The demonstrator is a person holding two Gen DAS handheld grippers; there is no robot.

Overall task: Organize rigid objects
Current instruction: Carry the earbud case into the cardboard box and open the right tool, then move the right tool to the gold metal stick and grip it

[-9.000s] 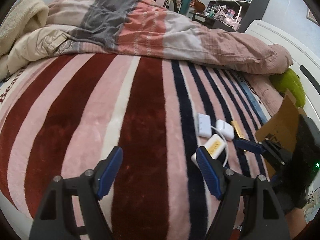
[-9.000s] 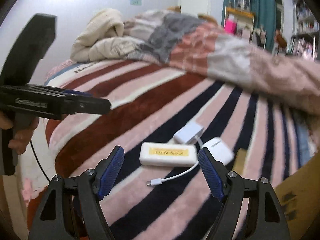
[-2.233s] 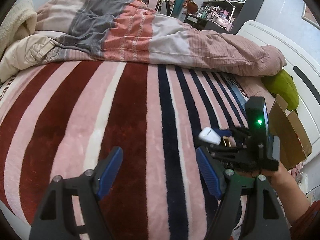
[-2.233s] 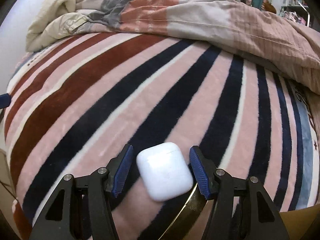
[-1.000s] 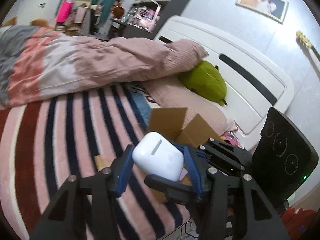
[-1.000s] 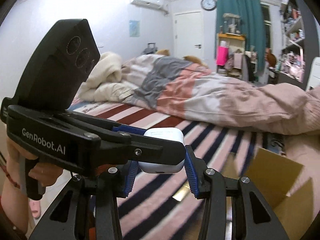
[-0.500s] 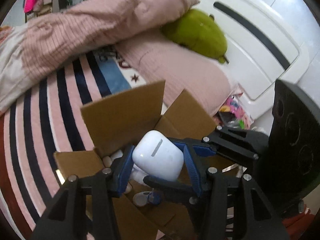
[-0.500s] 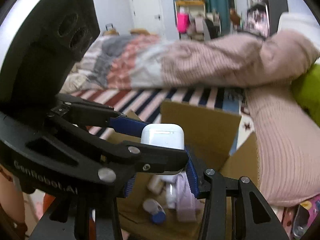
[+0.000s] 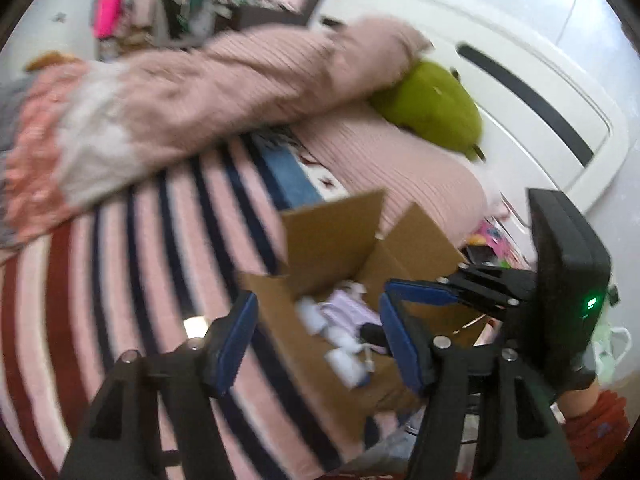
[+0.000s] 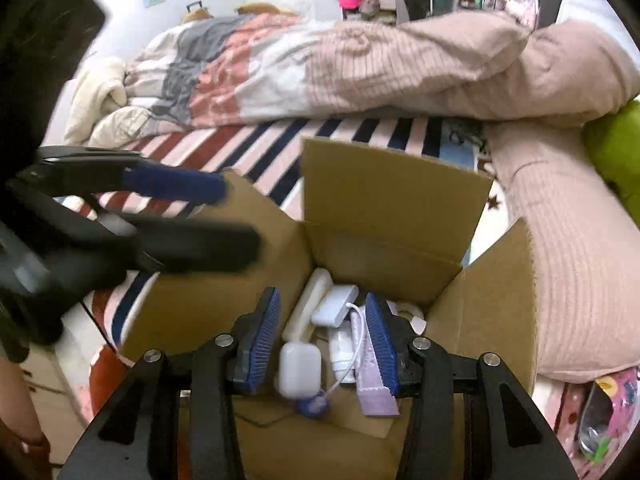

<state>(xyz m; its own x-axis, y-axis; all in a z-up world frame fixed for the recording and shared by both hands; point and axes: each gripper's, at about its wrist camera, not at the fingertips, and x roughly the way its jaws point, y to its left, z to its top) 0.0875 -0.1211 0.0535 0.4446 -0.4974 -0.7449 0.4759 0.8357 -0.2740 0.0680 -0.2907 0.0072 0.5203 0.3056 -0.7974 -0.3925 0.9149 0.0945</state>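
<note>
An open cardboard box [image 10: 384, 208] stands at the bed's edge; it also shows in the left wrist view [image 9: 332, 232]. The white earbuds case [image 10: 300, 374] lies inside it, loose, beside a white power bank [image 10: 308, 306], a white adapter [image 10: 335, 310] with cable, and a lilac item [image 10: 370, 384]. My right gripper [image 10: 326, 344] is open and empty, hovering over the box contents. My left gripper [image 9: 318, 342] is open and empty above the box's near edge; from the right wrist view it appears blurred at left [image 10: 176, 184].
A striped blanket [image 9: 120, 280] covers the bed, with a rumpled duvet [image 10: 320, 64] behind. A pink pillow [image 10: 560, 248] and a green plush [image 9: 432, 108] lie right of the box, against the white headboard [image 9: 520, 80]. A gold item [image 9: 194, 326] lies on the blanket.
The earbuds case has left both grippers' jaws and now lies in the box. Both grippers have opened. The left gripper has swung away to the left, blurred.
</note>
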